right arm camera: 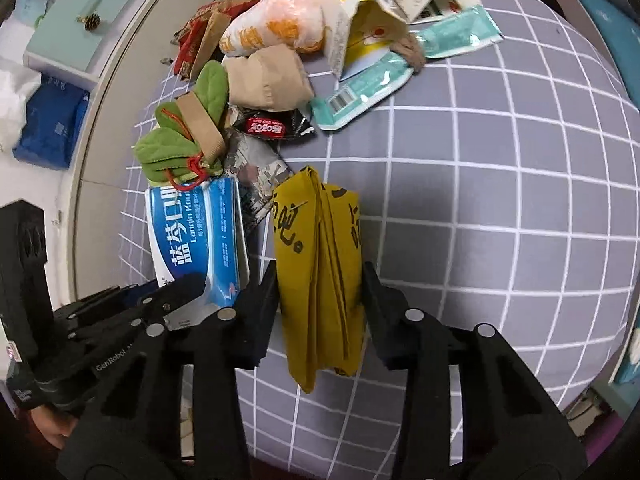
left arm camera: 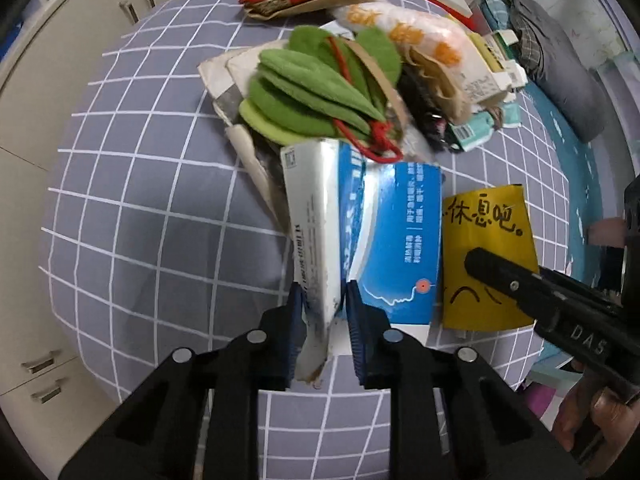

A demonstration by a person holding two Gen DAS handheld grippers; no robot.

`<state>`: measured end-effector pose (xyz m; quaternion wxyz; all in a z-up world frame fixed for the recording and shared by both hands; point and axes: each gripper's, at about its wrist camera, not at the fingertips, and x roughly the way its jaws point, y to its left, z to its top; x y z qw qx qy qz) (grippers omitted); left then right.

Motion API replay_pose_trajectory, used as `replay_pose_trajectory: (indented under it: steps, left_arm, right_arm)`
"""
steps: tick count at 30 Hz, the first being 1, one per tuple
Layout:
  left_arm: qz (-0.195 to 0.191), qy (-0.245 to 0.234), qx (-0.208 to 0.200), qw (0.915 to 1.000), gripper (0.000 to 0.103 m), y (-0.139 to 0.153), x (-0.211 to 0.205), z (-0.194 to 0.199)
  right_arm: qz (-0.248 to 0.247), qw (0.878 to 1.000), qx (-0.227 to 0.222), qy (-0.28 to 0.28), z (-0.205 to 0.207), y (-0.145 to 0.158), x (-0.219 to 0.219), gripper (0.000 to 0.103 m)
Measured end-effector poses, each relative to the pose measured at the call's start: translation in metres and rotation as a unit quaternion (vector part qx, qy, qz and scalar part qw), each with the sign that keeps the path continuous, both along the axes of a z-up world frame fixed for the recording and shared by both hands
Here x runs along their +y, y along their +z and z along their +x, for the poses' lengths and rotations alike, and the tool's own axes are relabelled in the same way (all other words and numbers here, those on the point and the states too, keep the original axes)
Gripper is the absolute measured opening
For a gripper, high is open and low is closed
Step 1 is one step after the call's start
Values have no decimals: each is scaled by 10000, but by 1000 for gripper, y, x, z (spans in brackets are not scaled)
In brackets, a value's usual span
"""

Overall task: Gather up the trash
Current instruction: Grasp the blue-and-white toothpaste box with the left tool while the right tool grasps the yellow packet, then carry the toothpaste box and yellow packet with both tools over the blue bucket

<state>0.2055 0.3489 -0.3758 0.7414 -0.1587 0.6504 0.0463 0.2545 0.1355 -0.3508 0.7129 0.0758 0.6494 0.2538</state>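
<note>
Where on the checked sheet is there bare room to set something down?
Bare patches: the checked sheet right of the yellow paper, below the teal packets; also left of the blue box, toward the cabinets. Crowded: the pile behind, around the green leaves and orange bag.

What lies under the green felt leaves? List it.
Under the green felt leaves a crumpled grey printed paper shows. Their lower edge overlaps the top of the blue and white box. A brown paper band wraps them. What lies directly beneath is covered.
</note>
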Motion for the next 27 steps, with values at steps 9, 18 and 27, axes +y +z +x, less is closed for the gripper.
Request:
replay_pose_trajectory:
  steps: [9, 18, 27]
  left_arm:
    - [-249, -435, -352, 9981, 18, 44, -53, -3]
    - [-306, -1286, -946, 9867, 18, 91, -155, 55]
    - [-343, -1703, -1088, 9788, 18, 113, -289, 106]
  right_arm:
    - [195, 9976, -322, -589, -6, 46, -67, 39]
    - [347, 9836, -962, -1485, 9, 90, -183, 39]
    - [-34, 9672, -1236, -2218, 48, 95, -334, 41]
